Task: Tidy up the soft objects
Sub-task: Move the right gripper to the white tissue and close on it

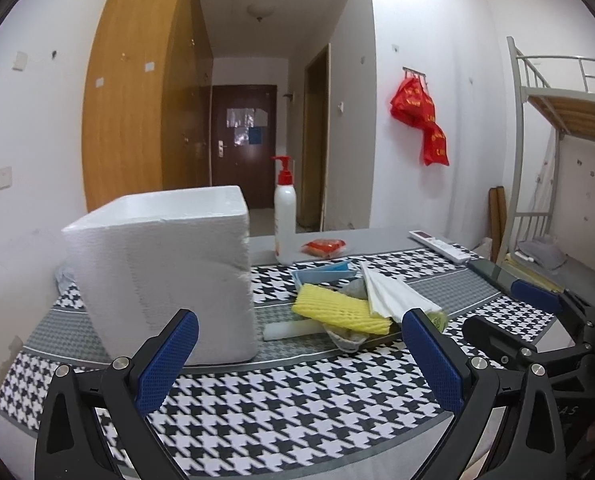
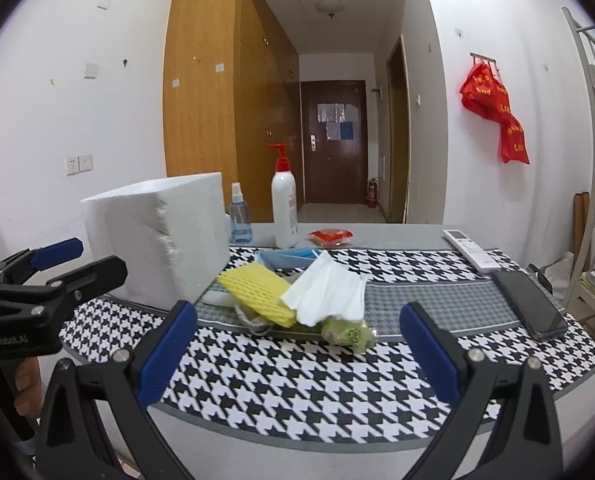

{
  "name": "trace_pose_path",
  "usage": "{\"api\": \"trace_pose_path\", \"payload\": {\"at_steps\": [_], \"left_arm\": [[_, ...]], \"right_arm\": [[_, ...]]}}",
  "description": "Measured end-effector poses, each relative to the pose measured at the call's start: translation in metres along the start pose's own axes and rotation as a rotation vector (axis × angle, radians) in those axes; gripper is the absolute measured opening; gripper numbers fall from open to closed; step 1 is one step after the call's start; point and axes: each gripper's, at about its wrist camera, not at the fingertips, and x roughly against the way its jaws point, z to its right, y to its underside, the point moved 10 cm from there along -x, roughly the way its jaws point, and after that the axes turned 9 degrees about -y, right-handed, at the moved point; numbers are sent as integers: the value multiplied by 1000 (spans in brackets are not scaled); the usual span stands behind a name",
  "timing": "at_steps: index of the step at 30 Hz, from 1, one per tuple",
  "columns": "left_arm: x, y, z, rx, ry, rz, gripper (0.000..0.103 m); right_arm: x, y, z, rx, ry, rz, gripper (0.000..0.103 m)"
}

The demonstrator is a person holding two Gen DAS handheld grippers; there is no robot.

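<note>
A pile of soft things lies mid-table: a yellow foam net (image 1: pixel 339 309) (image 2: pixel 257 290), white tissue paper (image 1: pixel 395 294) (image 2: pixel 329 292), a green plastic bag (image 2: pixel 347 332), a blue face mask (image 1: pixel 325 274) (image 2: pixel 287 258) and a white foam strip (image 1: pixel 291 328). A white foam box (image 1: pixel 161 276) (image 2: pixel 157 236) stands left of the pile. My left gripper (image 1: pixel 299 360) is open and empty, short of the pile. My right gripper (image 2: pixel 297 344) is open and empty, in front of the pile; it also shows in the left wrist view (image 1: pixel 509 308).
A houndstooth cloth (image 2: pixel 297 384) covers the table. A white pump bottle (image 1: pixel 284 220) (image 2: pixel 284 208), a blue spray bottle (image 2: pixel 239 220) and a red packet (image 1: pixel 324 247) (image 2: pixel 329 236) stand behind the pile. A remote (image 2: pixel 471 250) and a phone (image 2: pixel 531 306) lie right.
</note>
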Motion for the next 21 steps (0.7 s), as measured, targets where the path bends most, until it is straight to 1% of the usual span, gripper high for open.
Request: {"api": "trace_pose_path", "payload": {"at_steps": [4, 9, 15, 21], "left_arm": [[-12, -2, 2, -7, 4, -19, 102], [-27, -4, 9, -32, 16, -44, 102], [-48, 2, 15, -44, 22, -92, 102], [-61, 3, 18, -50, 26, -112, 102]], "right_arm": [[-6, -2, 8, -4, 9, -9, 103], [-19, -2, 17, -17, 17, -43, 103], [-28, -1, 30, -23, 34, -67, 102], [-39, -2, 37, -23, 31, -106, 102]]}}
